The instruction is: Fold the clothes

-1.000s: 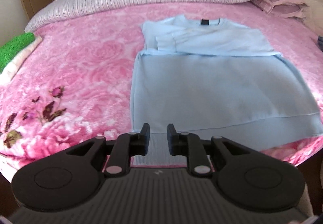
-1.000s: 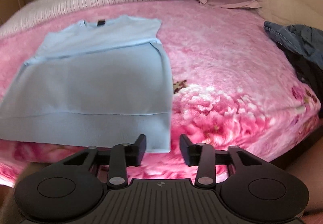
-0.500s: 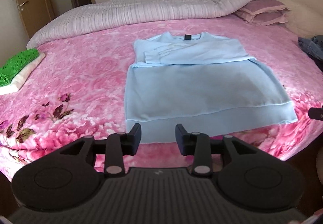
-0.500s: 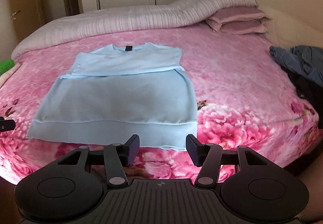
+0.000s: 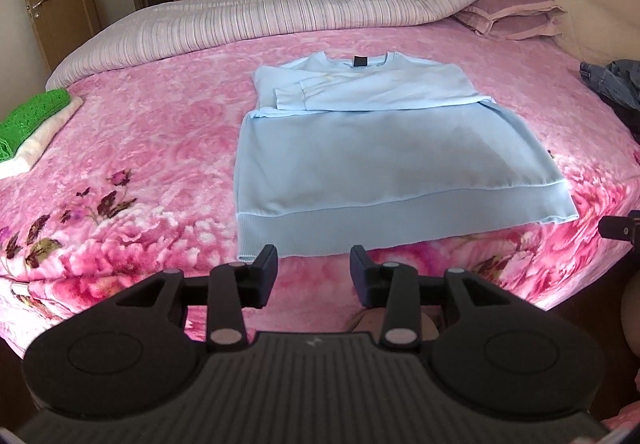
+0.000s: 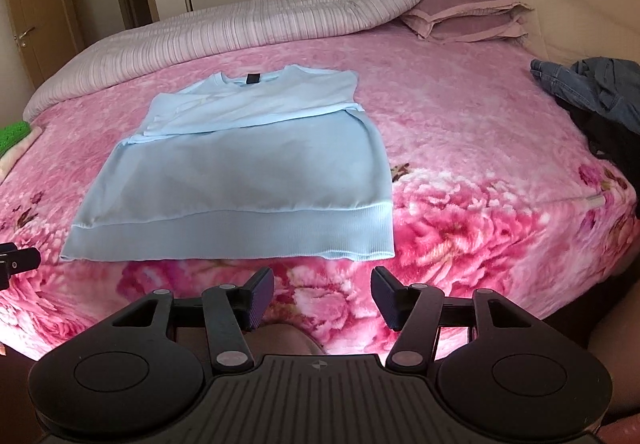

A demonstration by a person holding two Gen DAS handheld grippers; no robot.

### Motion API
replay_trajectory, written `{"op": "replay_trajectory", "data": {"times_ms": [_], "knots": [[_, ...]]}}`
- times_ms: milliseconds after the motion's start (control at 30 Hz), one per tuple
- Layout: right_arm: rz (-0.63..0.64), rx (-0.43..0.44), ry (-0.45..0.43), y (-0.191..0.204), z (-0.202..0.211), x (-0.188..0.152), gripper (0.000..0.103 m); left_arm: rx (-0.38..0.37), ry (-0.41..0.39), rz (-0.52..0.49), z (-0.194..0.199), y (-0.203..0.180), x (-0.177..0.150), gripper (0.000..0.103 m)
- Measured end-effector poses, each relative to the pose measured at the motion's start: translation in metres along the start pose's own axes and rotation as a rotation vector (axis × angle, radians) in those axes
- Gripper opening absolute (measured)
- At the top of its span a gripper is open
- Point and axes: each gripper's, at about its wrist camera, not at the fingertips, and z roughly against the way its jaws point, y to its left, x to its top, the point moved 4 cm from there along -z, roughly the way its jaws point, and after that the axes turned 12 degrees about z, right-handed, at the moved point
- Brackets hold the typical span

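Pale blue and plain, one sweatshirt (image 5: 372, 148) lies flat on the pink floral blanket (image 5: 160, 132) in the left wrist view, collar far, ribbed hem toward the near edge of the bed, with a sleeve folded across the chest. Just short of that hem the left gripper (image 5: 314, 271) hovers over the blanket; its jaws have just been opening and stand spread with nothing between them. To the left sits one green cloth (image 5: 30, 116) on a white folded one (image 5: 38, 142). Far off runs one striped duvet (image 5: 280, 12), rolled along the bed, and at the far right two mauve pillows (image 5: 512, 14) are stacked. One dark blue heap of denim (image 5: 612, 84) lies at the right edge.

From the right wrist view, the same single sweatshirt (image 6: 248, 168) sits left of centre, its hem's right corner nearest. The right gripper (image 6: 322, 290) has also just been opening, its jaws set wide and empty above the blanket (image 6: 460, 172). The denim heap (image 6: 592, 92) lies well to the right, the two pillows (image 6: 468, 14) beyond. Nothing lies across the sweatshirt.
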Motion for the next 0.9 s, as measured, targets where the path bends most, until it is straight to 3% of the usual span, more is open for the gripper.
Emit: {"op": "replay_trajectory", "data": {"times_ms": [333,433,700,900], "knots": [[0.009,0.001,0.011,-0.003,-0.014,0.007,0.058,-0.018,0.028,0.021,-0.019,0.008,0.008,0.036],[-0.012,0.001,0.019,-0.013,-0.021,0.009,0.058,-0.042,0.033,0.075,-0.027,0.025,0.017,0.036],[-0.068,-0.075,0.059,-0.044,-0.040,0.017,0.058,-0.017,0.023,0.132,-0.050,0.069,0.040,0.036],[-0.102,-0.035,0.066,-0.061,-0.059,0.021,0.058,-0.025,0.053,0.203,-0.068,0.098,0.044,0.036]]}}
